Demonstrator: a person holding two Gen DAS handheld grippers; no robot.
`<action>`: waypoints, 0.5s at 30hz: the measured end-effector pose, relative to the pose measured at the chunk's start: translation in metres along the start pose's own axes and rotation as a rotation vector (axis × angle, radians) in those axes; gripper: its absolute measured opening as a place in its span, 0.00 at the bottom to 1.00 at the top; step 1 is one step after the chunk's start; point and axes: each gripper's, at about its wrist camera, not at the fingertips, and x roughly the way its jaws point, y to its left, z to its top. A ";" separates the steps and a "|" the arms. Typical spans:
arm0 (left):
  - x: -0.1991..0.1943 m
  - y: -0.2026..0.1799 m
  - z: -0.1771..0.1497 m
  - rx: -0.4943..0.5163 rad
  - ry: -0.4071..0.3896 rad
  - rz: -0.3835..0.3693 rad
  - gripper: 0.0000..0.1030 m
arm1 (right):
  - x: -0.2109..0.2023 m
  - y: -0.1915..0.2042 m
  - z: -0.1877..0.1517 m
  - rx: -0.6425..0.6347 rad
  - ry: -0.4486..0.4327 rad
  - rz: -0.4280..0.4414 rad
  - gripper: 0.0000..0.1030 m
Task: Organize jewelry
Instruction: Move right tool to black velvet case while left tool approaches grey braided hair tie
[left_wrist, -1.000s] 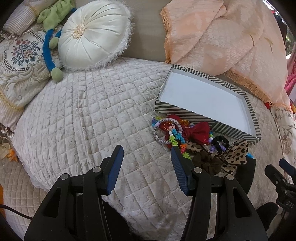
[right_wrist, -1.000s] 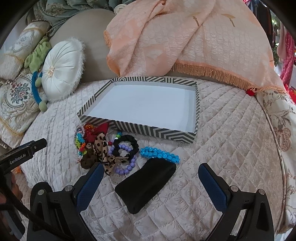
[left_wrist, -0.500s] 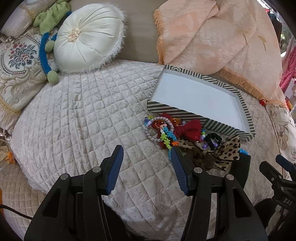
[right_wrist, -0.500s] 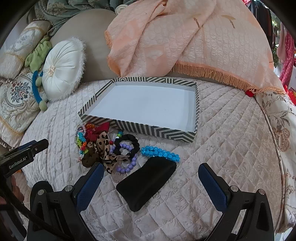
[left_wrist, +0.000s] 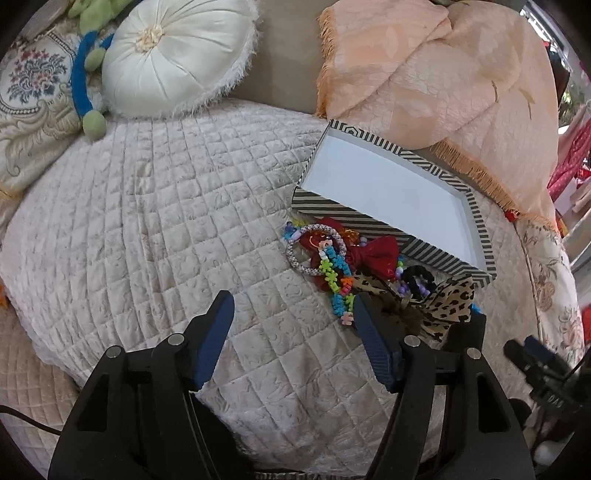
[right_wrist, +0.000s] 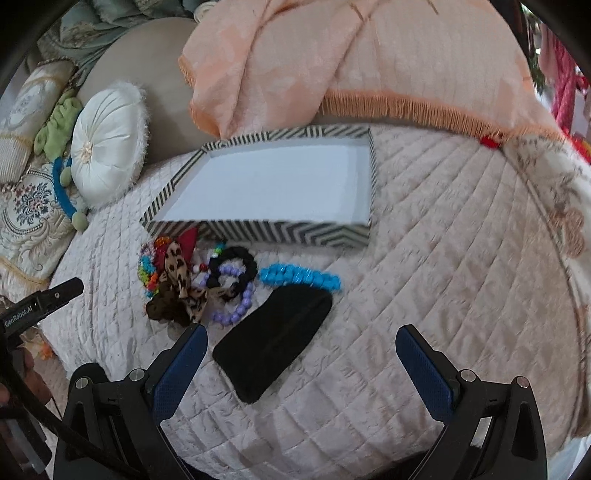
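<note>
A striped box (right_wrist: 258, 232) with a bare white floor stands on the quilted bed; it also shows in the left wrist view (left_wrist: 476, 218). In front of it lies a heap of jewelry and hair pieces: a red bow (left_wrist: 376, 256), a multicolour bead string (left_wrist: 334, 280), a leopard bow (right_wrist: 183, 277), a black scrunchie (right_wrist: 243, 266), a purple bead bracelet (right_wrist: 236, 310), a blue bead bracelet (right_wrist: 299, 277) and a black pouch (right_wrist: 273, 343). My left gripper (left_wrist: 291, 317) is open, low and left of the heap. My right gripper (right_wrist: 303, 350) is open wide above the pouch.
A round white cushion (left_wrist: 173, 55) and patterned pillows (left_wrist: 29, 92) lie at the back left. A peach fringed blanket (right_wrist: 369, 62) hangs behind the box. The bed edge drops off at the left (left_wrist: 22, 354). The left gripper's body (right_wrist: 33, 306) shows in the right wrist view.
Both grippers have moved forward toward the heap and box. The jaws have stayed open and nothing has been taken hold of.
</note>
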 end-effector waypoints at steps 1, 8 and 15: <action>0.002 0.001 0.001 -0.004 0.003 -0.004 0.65 | 0.003 0.000 0.000 0.007 0.006 0.007 0.99; 0.022 0.015 0.011 -0.081 0.068 -0.052 0.65 | 0.025 0.010 -0.009 0.014 0.056 0.045 0.99; 0.047 0.018 0.039 -0.180 0.116 -0.097 0.65 | 0.034 0.009 -0.006 0.038 0.071 0.094 0.90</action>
